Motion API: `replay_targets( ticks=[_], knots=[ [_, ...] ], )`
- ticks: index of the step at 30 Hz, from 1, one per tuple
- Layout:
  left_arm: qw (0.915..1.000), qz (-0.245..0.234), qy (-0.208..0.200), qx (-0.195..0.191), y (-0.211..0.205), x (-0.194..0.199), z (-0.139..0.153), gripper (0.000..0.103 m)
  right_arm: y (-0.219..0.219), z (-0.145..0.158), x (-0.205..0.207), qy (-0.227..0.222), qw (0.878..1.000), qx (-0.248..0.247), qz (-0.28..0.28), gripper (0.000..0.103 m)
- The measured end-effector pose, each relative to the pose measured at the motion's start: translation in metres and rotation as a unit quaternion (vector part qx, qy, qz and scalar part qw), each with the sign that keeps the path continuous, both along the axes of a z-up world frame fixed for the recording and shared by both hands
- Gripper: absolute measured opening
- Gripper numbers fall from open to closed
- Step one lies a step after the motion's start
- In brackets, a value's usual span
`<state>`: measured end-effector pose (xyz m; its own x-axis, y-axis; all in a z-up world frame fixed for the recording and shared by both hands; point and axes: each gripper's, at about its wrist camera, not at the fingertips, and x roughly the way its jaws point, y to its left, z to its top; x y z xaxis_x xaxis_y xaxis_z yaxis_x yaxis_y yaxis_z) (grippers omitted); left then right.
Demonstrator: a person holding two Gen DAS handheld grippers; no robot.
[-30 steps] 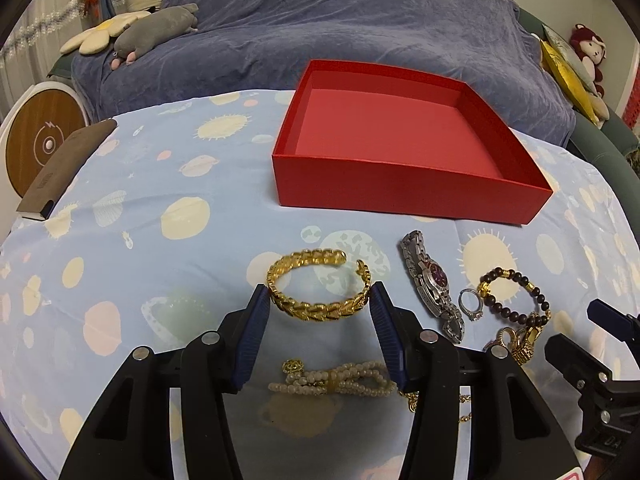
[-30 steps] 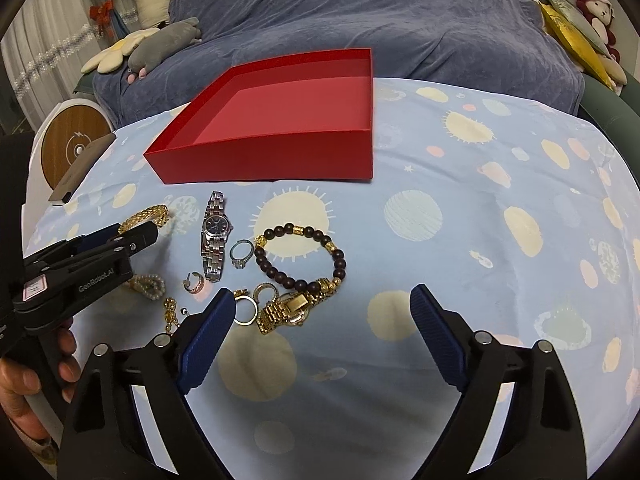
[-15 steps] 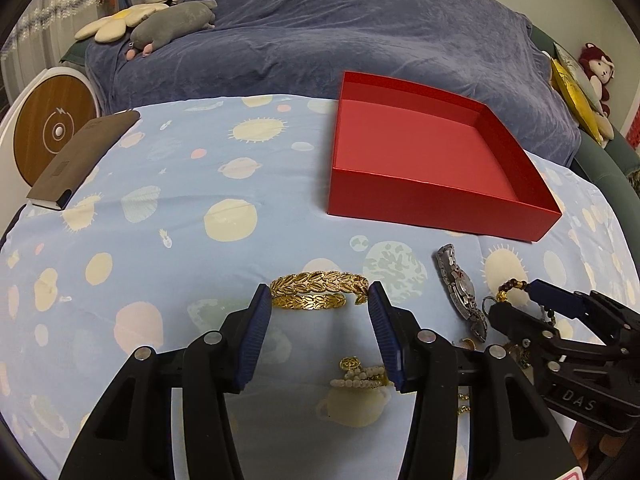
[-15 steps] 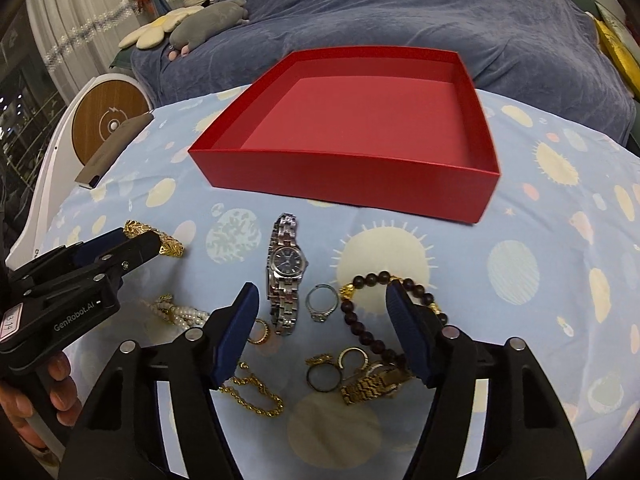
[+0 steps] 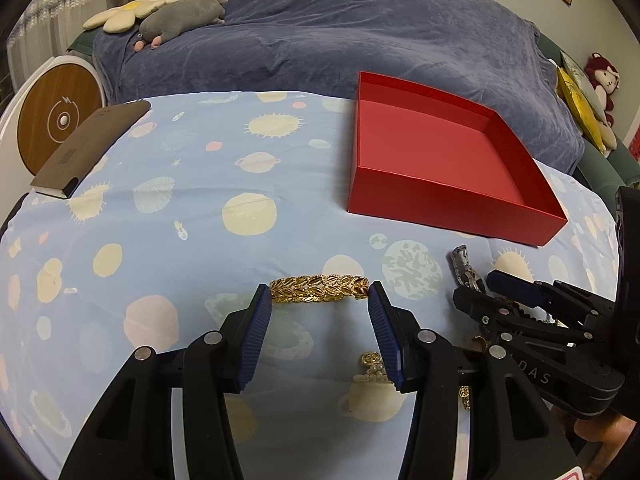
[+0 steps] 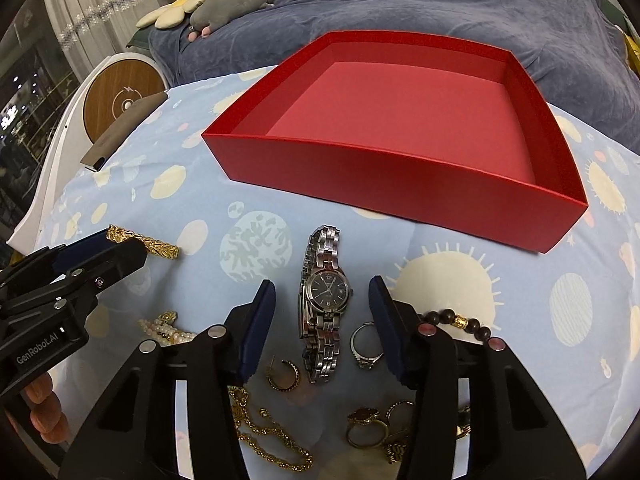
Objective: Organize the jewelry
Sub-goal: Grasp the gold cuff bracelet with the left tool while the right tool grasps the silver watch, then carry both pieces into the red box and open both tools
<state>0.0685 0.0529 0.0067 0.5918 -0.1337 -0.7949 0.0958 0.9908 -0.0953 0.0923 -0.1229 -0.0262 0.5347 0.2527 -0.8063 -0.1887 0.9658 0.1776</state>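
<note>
Right wrist view: my right gripper had swung in over the silver watch, jaws closing around it, not yet pinching. At nine o'clock, my left gripper clenched the gold bangle, lifted. Red box at twelve, empty.

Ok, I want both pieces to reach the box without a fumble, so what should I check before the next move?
1. Left gripper grips the gold bangle at both ends: ok.
2. Bangle is off the cloth: cannot tell.
3. Silver watch sits between the closing jaws of the right gripper: ok.
4. Right pads press on the watch: not ok, gaps show on both sides.
5. Silver ring beside the watch is clear of the right finger: cannot tell.
6. Red box is empty and open: ok.
</note>
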Motion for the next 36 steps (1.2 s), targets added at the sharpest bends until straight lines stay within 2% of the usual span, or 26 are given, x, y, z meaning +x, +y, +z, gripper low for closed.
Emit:
replay_targets(
  ticks=[1,2,3,6,13,17,27,36],
  knots=[
    [1.0,0.0,0.0,0.0,0.0,0.0,0.0,0.047,-0.001,0.0,-0.001,-0.001,1.0,0.0,-0.001,0.039],
    [1.0,0.0,0.0,0.0,0.001,0.0,0.0,0.047,-0.001,0.0,-0.001,-0.002,1.0,-0.001,-0.001,0.031],
    [1.0,0.0,0.0,0.0,0.001,-0.001,0.0,0.047,-0.001,-0.001,-0.002,-0.003,1.0,-0.003,-0.001,0.028],
    [1.0,0.0,0.0,0.0,0.001,-0.001,0.0,0.047,-0.001,-0.001,-0.004,-0.004,1.0,-0.002,0.0,0.024],
    [1.0,-0.001,-0.002,0.003,0.0,-0.001,0.0,0.047,0.0,0.001,-0.01,-0.01,1.0,-0.005,0.001,0.022],
    [1.0,-0.002,-0.004,0.002,-0.003,-0.003,0.001,0.047,-0.003,0.011,-0.014,-0.022,1.0,-0.008,-0.003,0.007],
    [1.0,-0.003,-0.005,0.0,-0.008,-0.003,0.003,0.047,-0.008,0.015,-0.017,-0.029,1.0,-0.007,-0.009,0.006],
    [0.9996,-0.007,-0.024,-0.011,-0.02,-0.001,0.024,0.047,-0.025,0.05,-0.02,-0.061,0.998,0.014,-0.029,0.006]
  ],
)
